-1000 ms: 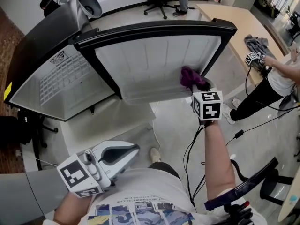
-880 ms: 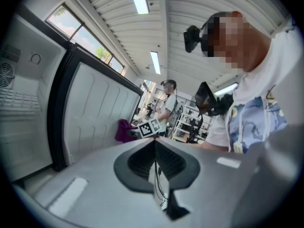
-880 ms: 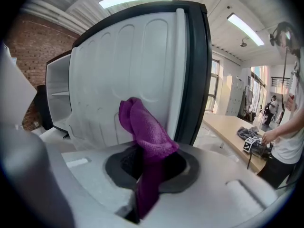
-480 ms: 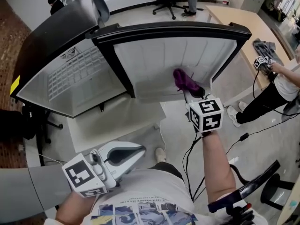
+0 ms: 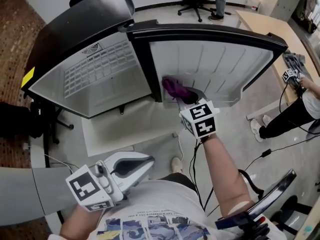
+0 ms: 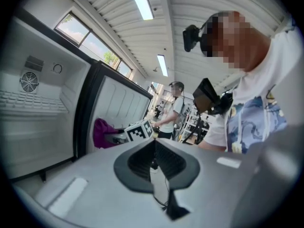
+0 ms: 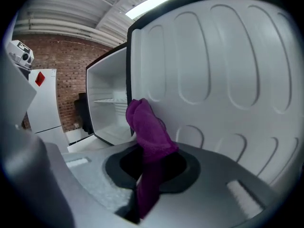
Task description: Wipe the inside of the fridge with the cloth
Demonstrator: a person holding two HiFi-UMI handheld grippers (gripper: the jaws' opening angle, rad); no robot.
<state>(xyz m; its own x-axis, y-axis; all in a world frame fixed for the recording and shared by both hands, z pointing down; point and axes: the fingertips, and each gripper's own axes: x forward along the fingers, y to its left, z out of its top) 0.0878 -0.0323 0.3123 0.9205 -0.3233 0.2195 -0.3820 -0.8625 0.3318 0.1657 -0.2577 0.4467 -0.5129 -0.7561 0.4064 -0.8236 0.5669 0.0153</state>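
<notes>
purple cloth [image 7: 148, 129] scrunched into a fuzzy wad, pinched tight in the right gripper [image 5: 191, 99], right by the white fridge door [image 5: 220, 59] lining's hinge edge, left gripper [image 5: 144, 160] closed up, holding nothing

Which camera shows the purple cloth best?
The right gripper view: the purple cloth fills its centre, pinched between the jaws. The head view shows it small by the fridge door; the left gripper view, a distant patch.

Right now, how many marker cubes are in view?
3. One on the left gripper, low left; one on the right gripper, holding the cloth at the fridge door; a third cube far right, with another person. Others may be hidden.
</notes>
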